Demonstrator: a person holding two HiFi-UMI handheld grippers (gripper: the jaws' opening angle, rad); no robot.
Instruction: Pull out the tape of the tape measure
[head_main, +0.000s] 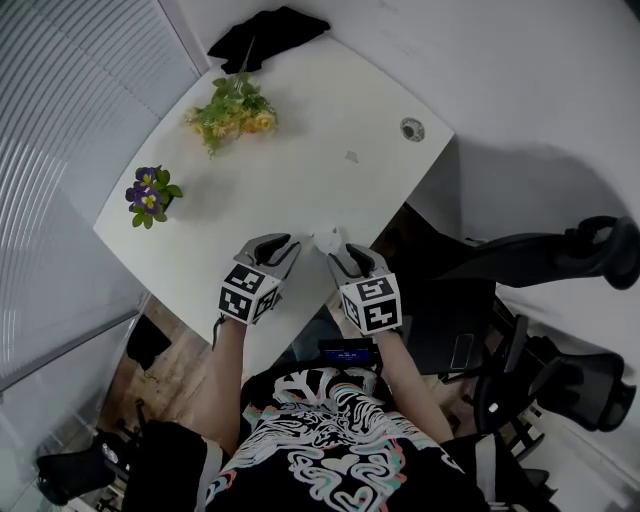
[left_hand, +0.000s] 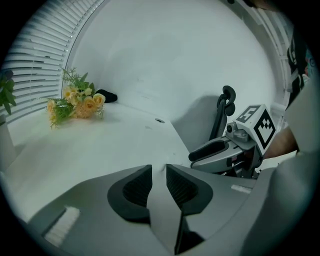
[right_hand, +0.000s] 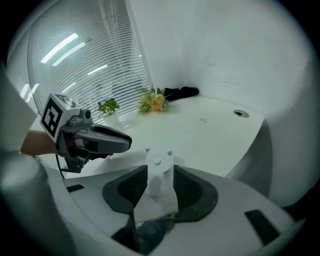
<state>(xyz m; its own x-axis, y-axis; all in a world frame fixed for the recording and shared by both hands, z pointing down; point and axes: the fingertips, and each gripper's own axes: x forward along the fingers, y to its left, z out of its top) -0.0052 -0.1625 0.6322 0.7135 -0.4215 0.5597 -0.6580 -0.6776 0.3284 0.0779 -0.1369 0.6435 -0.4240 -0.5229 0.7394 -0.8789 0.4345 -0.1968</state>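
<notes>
At the six o'clock edge of the table (head_main: 330, 120), the right gripper (right_hand: 160, 169) has its jaws partly apart around the small white tape measure (head_main: 328, 238), which sits on the tabletop between the pads without being squeezed. The left gripper (left_hand: 158, 169), just beside it at nine o'clock, is open by a narrow gap with only bare table between its jaws. Farther off, purple flowers (head_main: 149, 195) stand at ten o'clock, yellow flowers (head_main: 232, 112) at eleven, and a black cloth (head_main: 265, 35) lies at twelve.
</notes>
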